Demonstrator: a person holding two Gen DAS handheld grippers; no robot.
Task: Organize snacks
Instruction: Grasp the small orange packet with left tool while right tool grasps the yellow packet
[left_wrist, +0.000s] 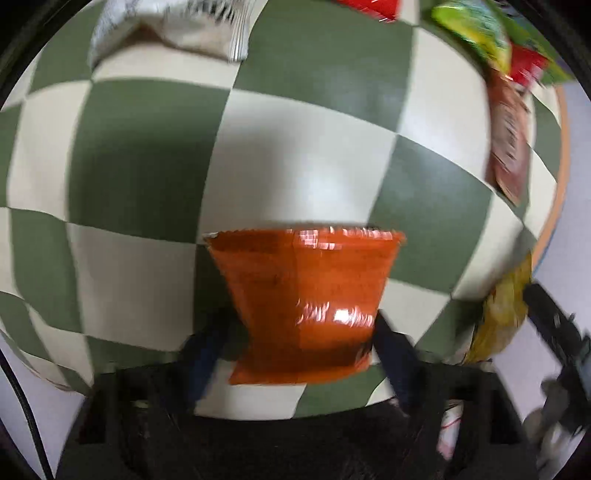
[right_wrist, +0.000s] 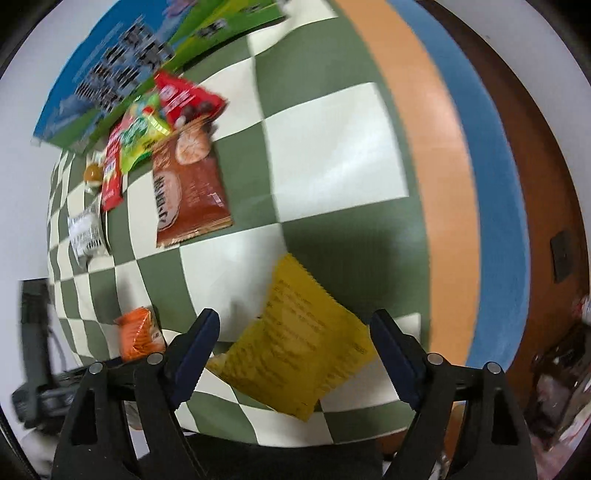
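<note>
Between the left gripper (left_wrist: 301, 345) jaws, an orange snack packet (left_wrist: 306, 295) is sitting, the dark pads pressing against its lower sides so it is being gripped. Between the right gripper (right_wrist: 295, 347) jaws, a yellow snack packet (right_wrist: 295, 343) is lying slantwise on the green-and-cream checked worktop (right_wrist: 332, 155); the jaws are standing wide, and whether the pads are touching it I cannot tell through the blur. Farther out in the right wrist view, a brown packet (right_wrist: 192, 192), a red packet (right_wrist: 184, 98) and a green packet (right_wrist: 142, 138) are overlapping in a cluster, beside a small white packet (right_wrist: 86, 234).
</note>
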